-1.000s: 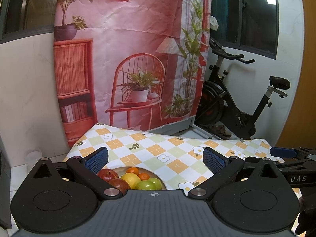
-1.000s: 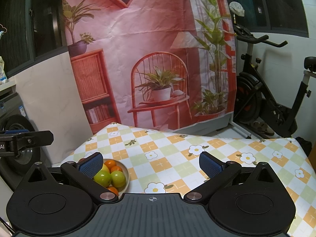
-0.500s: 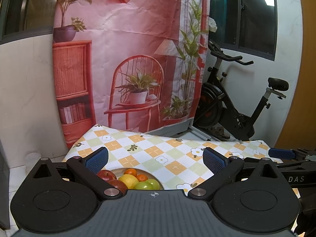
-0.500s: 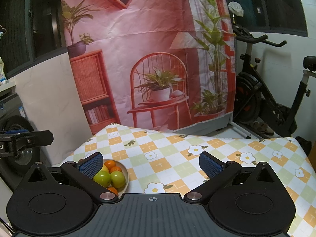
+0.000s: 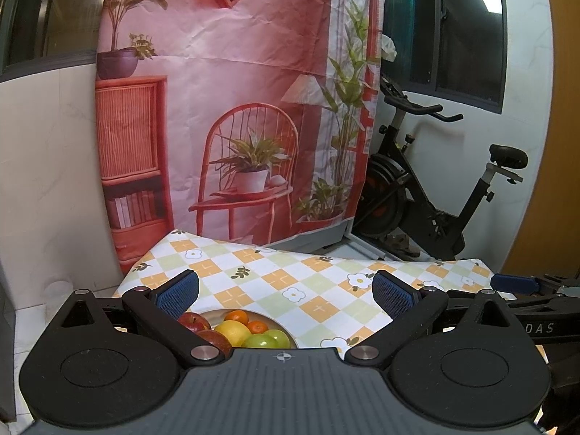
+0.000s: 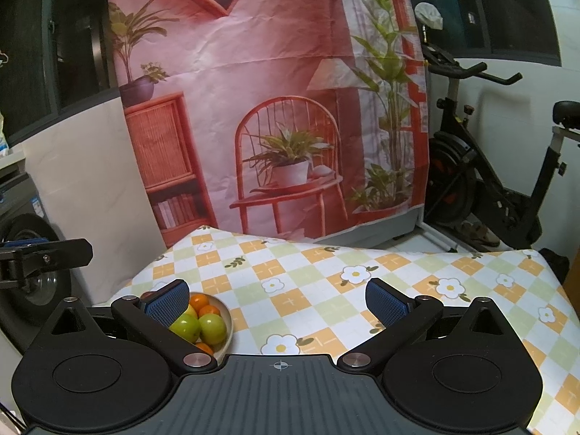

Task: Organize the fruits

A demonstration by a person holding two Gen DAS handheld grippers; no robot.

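Observation:
A bowl (image 5: pixel 277 320) of mixed fruit sits at the near left of the checked tablecloth (image 5: pixel 290 275). In the left wrist view it holds red apples (image 5: pixel 194 320), a yellow lemon (image 5: pixel 233 331), oranges (image 5: pixel 237 315) and green apples (image 5: pixel 268 339), partly hidden by the gripper body. My left gripper (image 5: pixel 286 293) hovers open above and behind the bowl, holding nothing. In the right wrist view the bowl (image 6: pixel 227 320) shows green apples (image 6: pixel 212 328) and oranges (image 6: pixel 200 301) beside the left finger. My right gripper (image 6: pixel 277 301) is open and empty, to the right of the bowl.
A printed pink backdrop (image 5: pixel 235 108) hangs behind the table. An exercise bike (image 5: pixel 435 199) stands at the right, past the table's far edge. The other gripper's finger (image 5: pixel 514 282) shows at the right of the left wrist view. A washing machine (image 6: pixel 25 253) stands at the left.
Both grippers stay open. The left wrist view has drawn back and tilted slightly, so the bowl sits a little lower and more hidden. The right view has barely shifted.

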